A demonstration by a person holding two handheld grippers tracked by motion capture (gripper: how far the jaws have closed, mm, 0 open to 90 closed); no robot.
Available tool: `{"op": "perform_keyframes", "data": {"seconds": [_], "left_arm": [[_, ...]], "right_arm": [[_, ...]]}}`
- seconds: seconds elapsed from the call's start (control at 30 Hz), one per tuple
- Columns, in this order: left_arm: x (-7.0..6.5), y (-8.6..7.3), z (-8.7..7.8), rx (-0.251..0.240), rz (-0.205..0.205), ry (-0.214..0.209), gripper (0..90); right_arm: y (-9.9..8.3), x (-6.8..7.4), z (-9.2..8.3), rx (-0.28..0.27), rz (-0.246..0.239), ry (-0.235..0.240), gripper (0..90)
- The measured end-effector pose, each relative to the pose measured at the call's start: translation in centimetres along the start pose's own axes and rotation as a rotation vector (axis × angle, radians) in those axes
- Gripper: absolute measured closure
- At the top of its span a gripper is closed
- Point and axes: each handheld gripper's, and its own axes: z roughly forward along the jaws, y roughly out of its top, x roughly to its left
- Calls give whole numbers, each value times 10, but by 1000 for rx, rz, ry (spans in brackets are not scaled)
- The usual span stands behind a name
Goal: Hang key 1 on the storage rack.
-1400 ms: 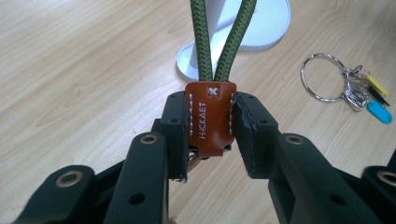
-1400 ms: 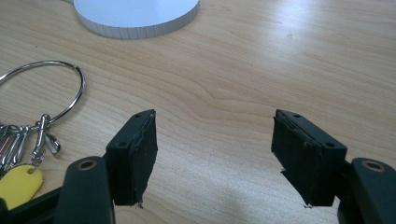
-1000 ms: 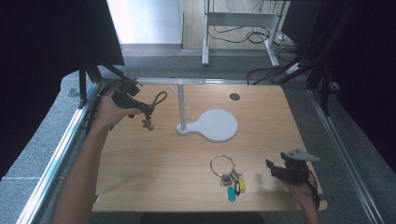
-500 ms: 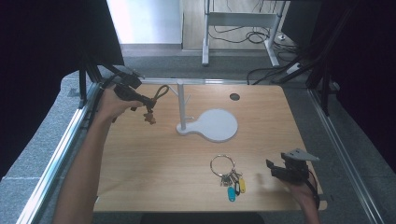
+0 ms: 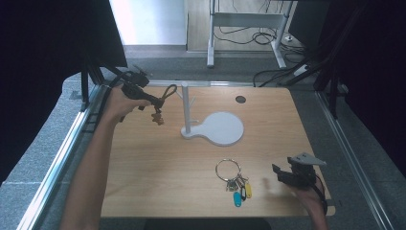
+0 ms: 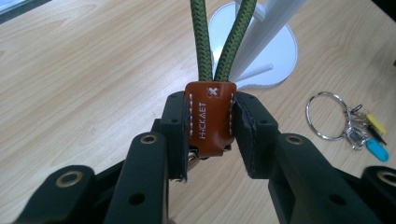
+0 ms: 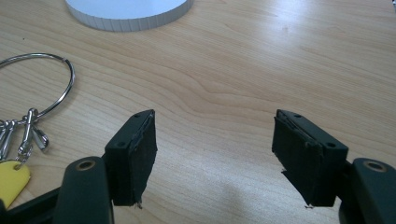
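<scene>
Pale wood forms the surface (image 5: 158, 167) before us, with grey floor around it. At its far left we see our left tongs (image 5: 154, 101) clenched on a keychain (image 6: 210, 119), held above the wood just left of the white stand (image 5: 213, 128). From above it is a dark loop; the left gripper view reveals green cord and a stitched brown tag. Near right, our right tongs (image 7: 212, 156) gape, released, beside the keys (image 5: 233, 178).

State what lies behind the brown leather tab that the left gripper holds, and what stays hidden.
Behind the leather tab a green cord loop runs up toward the white stand. The fingers cover the tab's sides, and something metal below it is mostly hidden.
</scene>
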Motion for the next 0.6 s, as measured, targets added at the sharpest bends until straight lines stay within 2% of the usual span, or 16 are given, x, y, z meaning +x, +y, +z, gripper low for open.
{"op": "perform_keyframes", "data": {"seconds": [0.1,0.33,0.6], "left_arm": [[0,1,3,0,-3,-3,671],[-3,3,21,29,13,-12,671],[-4,0,31,42,14,-14,670]], "right_arm": [[0,1,0,4,-4,2,308],[0,1,1,7,-11,9,305],[0,3,3,18,-16,20,303]]}}
